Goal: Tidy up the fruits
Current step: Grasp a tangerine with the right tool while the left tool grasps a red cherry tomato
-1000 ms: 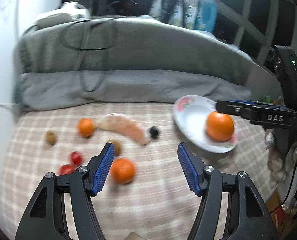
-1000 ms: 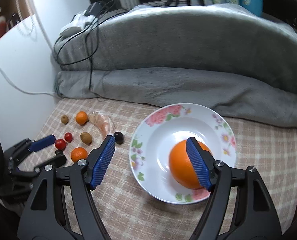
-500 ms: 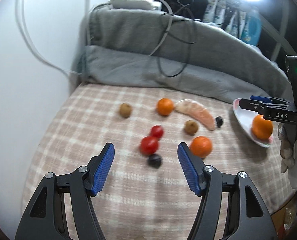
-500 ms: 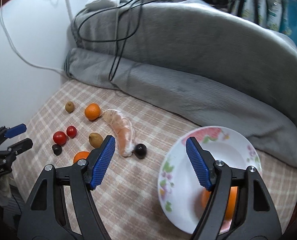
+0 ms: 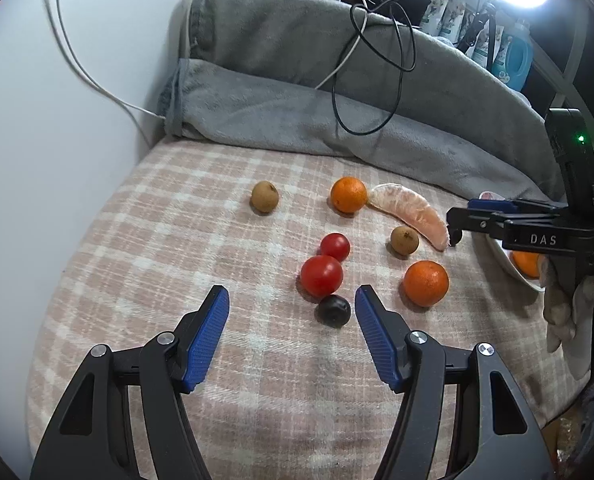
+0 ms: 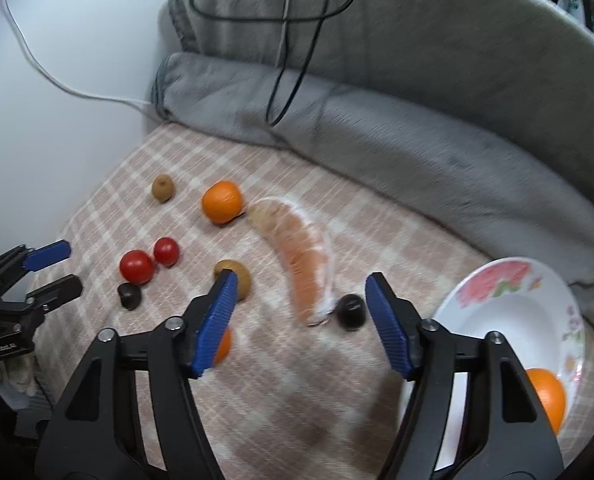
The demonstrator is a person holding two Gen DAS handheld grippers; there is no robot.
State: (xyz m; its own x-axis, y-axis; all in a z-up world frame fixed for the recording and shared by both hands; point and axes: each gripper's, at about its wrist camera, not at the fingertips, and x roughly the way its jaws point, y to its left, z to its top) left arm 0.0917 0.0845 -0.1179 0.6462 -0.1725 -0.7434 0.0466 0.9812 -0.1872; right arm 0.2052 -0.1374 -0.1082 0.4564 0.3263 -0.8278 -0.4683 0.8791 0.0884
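Note:
Fruit lies loose on a checked cloth (image 5: 137, 240): two red tomatoes (image 5: 322, 275), a dark plum (image 5: 334, 310), two oranges (image 5: 425, 283), two small brown fruits (image 5: 264, 197) and a peeled citrus segment (image 5: 411, 210). My left gripper (image 5: 292, 336) is open and empty, just short of the plum. My right gripper (image 6: 299, 322) is open and empty over the segment (image 6: 301, 256), with a second dark plum (image 6: 350, 310) near its right finger. A flowered plate (image 6: 509, 312) at the right holds one orange (image 6: 547, 396).
A grey folded blanket (image 5: 337, 120) with cables (image 5: 377, 60) runs along the back. A white wall (image 5: 57, 120) stands on the left. The cloth's front edge drops off below the grippers. Bottles (image 5: 513, 56) stand at the far right.
Both grippers have swung left. The right one has left the plate and its orange and now hangs over the segment. The left one has come closer to the tomatoes and plum.

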